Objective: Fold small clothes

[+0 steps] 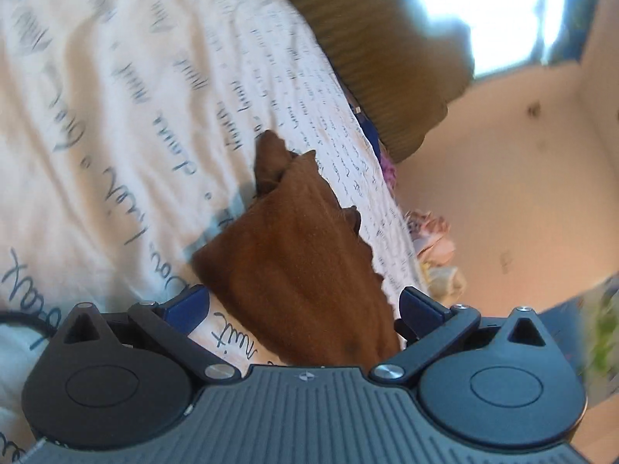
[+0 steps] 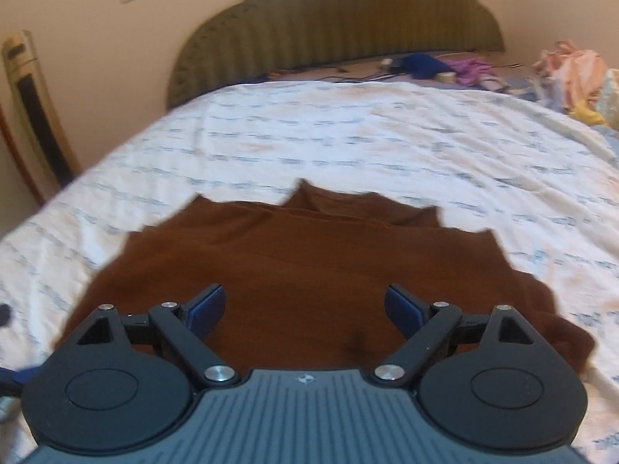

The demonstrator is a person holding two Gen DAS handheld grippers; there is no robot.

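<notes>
The near edge of the brown garment (image 2: 309, 270) was hidden behind the right gripper (image 2: 305, 305) body. The writing on the bedsheet (image 1: 116, 116) was smeared by blur at the far left. Small items by the headboard (image 2: 348, 19) were too small to identify.

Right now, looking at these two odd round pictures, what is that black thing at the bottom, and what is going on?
It is no robot: a person holds a hand tool with two jaws in each hand, and a wide-angle camera on each tool looks forward. One picture comes from the left gripper, the other from the right gripper. Both are open and hold nothing. A brown garment lies on a white bedsheet printed with writing, waiting to be folded. Behind stands a green headboard, with other clothes piled by it.
</notes>
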